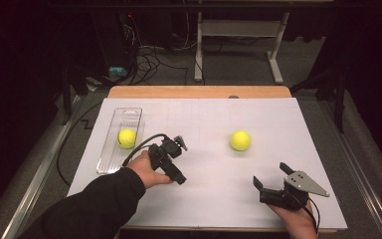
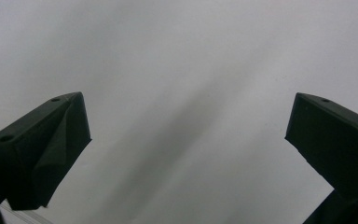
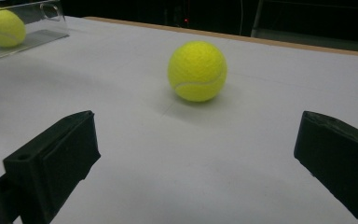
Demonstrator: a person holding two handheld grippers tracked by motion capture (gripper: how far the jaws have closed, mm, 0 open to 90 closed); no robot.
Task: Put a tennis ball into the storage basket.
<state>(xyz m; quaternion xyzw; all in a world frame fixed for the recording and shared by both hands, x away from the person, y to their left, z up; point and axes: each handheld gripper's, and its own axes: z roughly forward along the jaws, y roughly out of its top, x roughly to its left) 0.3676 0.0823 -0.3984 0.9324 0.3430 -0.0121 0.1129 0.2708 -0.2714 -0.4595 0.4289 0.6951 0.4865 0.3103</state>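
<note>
There are two fuzzy yellow tennis balls. One yellow ball (image 1: 240, 140) sits on the white sheet (image 1: 204, 199) that covers the table, out in front of the right gripper (image 1: 273, 175), near its two black fingers but not touching them. Those fingers are spread wide with nothing between them. The other yellow ball (image 1: 127, 138) lies in the one long clear plastic tray (image 1: 108, 158), off to the side of the left gripper (image 2: 186, 140). The left gripper's two fingers are wide apart too, holding nothing, with just the white sheet past them.
</note>
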